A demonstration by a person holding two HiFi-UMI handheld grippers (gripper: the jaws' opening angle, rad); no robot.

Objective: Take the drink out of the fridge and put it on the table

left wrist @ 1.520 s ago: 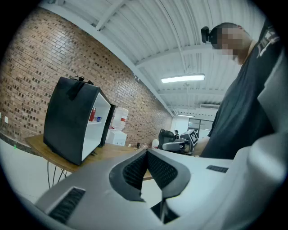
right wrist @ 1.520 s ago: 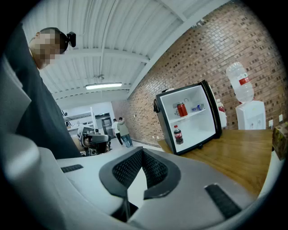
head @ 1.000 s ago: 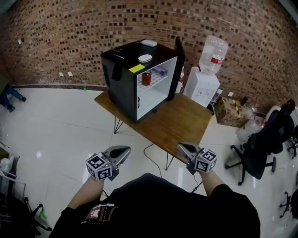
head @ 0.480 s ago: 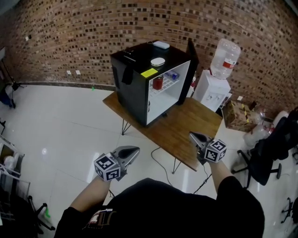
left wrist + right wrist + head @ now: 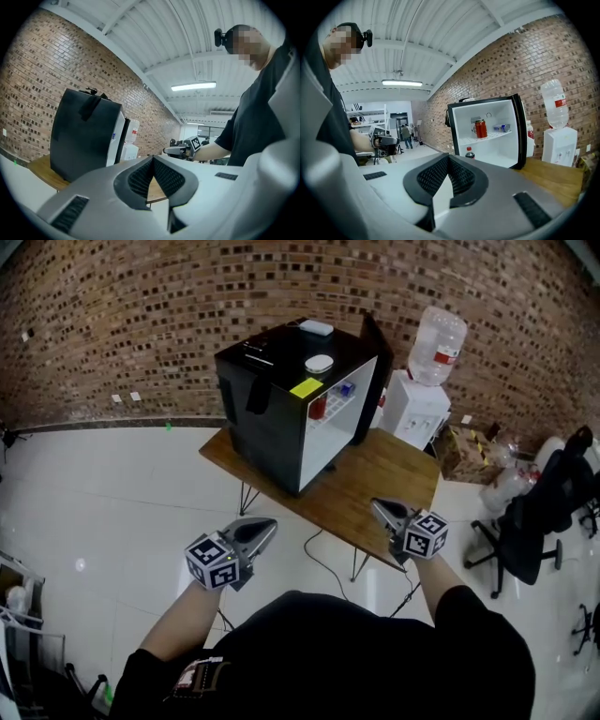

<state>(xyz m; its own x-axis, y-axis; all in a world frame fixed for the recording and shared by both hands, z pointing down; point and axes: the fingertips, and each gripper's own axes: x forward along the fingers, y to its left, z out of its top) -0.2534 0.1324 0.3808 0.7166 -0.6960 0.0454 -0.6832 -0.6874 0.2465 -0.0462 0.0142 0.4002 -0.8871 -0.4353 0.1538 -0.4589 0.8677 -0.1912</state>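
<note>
Ahead of both tongs, head view: fridge (image 5: pixel 281 399) stands door-open on table (image 5: pixel 384 479), right tongs (image 5: pixel 380 510) nearer its open side than left tongs (image 5: pixel 265 526). Left gripper view: tongs shut tight, empty, facing fridge's black side. Right gripper view: tongs shut tight, empty; red can (image 5: pixel 480 128) upright on upper shelf (image 5: pixel 492 136), blue can (image 5: pixel 502 127) lying beside it, bottle (image 5: pixel 469 153) below.

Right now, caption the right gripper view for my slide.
Shut right hand-held gripper faces an open fridge on a wooden table, a red can on its shelf.
</note>
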